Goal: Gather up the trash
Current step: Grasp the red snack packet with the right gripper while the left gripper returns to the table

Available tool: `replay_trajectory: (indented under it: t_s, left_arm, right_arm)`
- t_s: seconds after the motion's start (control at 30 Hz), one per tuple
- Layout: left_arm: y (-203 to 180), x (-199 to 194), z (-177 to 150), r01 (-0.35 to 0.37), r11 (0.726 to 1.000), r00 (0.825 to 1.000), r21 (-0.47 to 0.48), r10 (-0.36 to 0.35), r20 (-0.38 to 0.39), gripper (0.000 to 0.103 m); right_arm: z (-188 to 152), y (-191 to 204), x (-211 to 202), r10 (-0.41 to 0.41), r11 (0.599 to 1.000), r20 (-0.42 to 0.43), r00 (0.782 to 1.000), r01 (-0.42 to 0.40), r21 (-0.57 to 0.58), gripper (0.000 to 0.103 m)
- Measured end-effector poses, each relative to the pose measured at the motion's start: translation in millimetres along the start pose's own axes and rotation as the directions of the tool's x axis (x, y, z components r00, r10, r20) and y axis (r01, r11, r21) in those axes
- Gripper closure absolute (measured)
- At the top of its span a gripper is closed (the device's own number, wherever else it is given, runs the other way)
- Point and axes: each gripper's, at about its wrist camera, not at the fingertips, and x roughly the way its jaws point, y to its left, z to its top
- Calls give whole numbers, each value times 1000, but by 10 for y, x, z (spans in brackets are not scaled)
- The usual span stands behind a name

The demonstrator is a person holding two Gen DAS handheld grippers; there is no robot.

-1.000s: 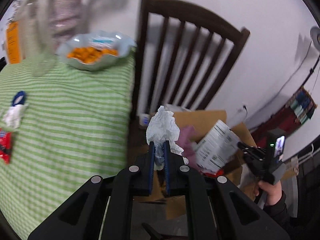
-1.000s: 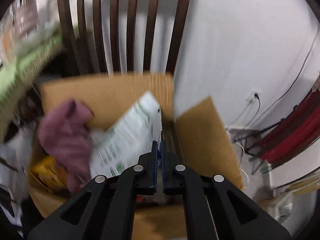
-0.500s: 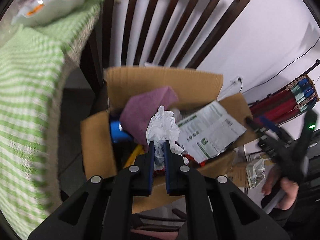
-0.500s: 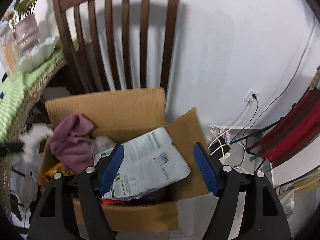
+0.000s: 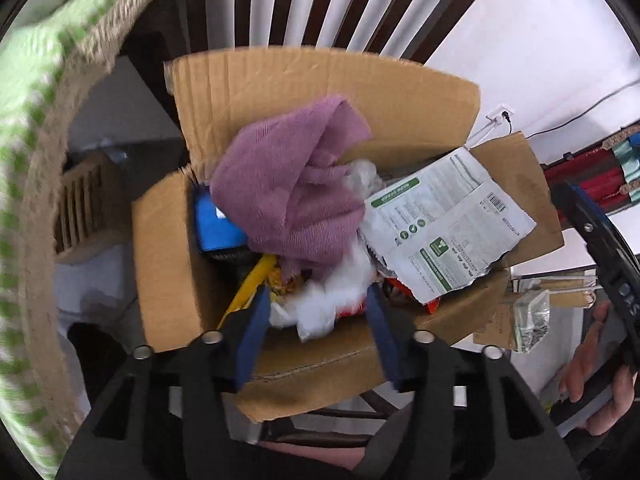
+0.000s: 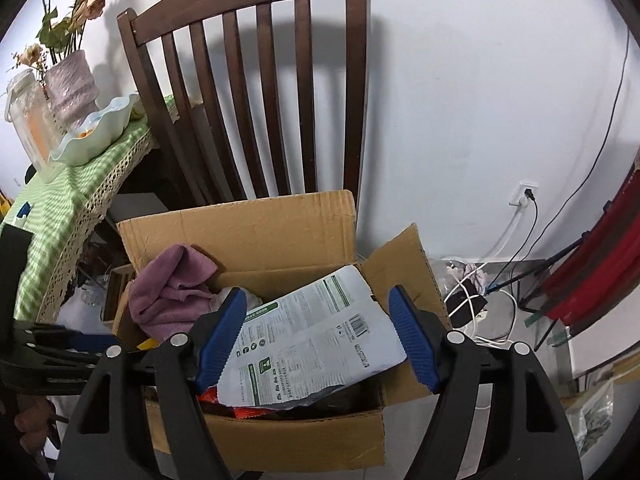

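The left gripper (image 5: 316,320) is opening right above the box (image 5: 168,264), and the white tissue (image 5: 320,304) sits loose between its jaws on the heap; the right gripper (image 6: 316,336) hangs open and empty; the box looks very full, so the tissue may slide out.

A: Fig. legend, materials — cardboard box (image 5: 168,248): matt brown corrugated board, fluting visible on flaps. Purple cloth (image 5: 288,196): soft terry-like fabric, matt.

B: Printed bag (image 6: 316,340): thin plastic or coated paper w/ slight sheen, torn edge. Crumpled tissue (image 5: 320,300): white paper, creased, blurred.

A: Chair (image 6: 256,92): dark wood, semi-gloss varnish, chipped at top rail. Tablecloth (image 6: 60,208): green-check woven cloth w/ lace trim.

B: Gripper pads (image 6: 412,340) — ribbed blue rubber or plastic; bodies matt black plastic, metal screw heads. Bowl (image 6: 100,132): glossy pale-blue glaze.
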Motion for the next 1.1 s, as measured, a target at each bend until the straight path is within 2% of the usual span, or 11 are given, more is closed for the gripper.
replay_trajectory:
  t_s: [0.07,0.3,0.37,0.5,0.6,0.7,0.83,0.9,1.0,1.1]
  left_arm:
    - [-20,-91,15,-6,1000,1000,13,5,27,49]
    - [62,-379,38,-30,1000,995,1,30,97,49]
    - [115,-454,26,-69,997,988,-22,72,136,49]
    - [218,-582,-24,-60,997,982,-46,67,174,49]
    - [301,-760,-64,-73,996,969,-52,83,231,49]
    - [436,-1023,-83,-91,993,945,-76,110,308,49]
    - [736,-1458,-133,-90,987,898,-133,138,418,48]
    - [944,-1659,-183,-90,981,872,-174,162,463,45]
    - [1274,-1905,-291,-93,968,843,-232,201,499,44]
    - [1606,-2101,-425,-80,952,826,-295,229,515,44]
  right_arm:
    - [10,-7,-14,1,1000,3,1000,-1,4,32]
    - [13,47,-59,-2,1000,16,1000,2,-7,32]
    - [17,74,-68,-10,1000,20,1000,10,-14,29]
    - [37,130,-80,-22,999,25,999,23,-25,29]
    - [63,239,-121,-26,999,35,999,28,-47,29]
    - [77,359,-154,-32,997,51,998,36,-75,29]
    - [112,552,-186,-40,993,68,997,47,-112,29]
    - [145,652,-199,-37,992,78,996,46,-121,29]
    - [198,813,-211,-21,991,90,996,33,-131,29]
    - [270,1121,-242,24,985,107,994,-5,-173,29]
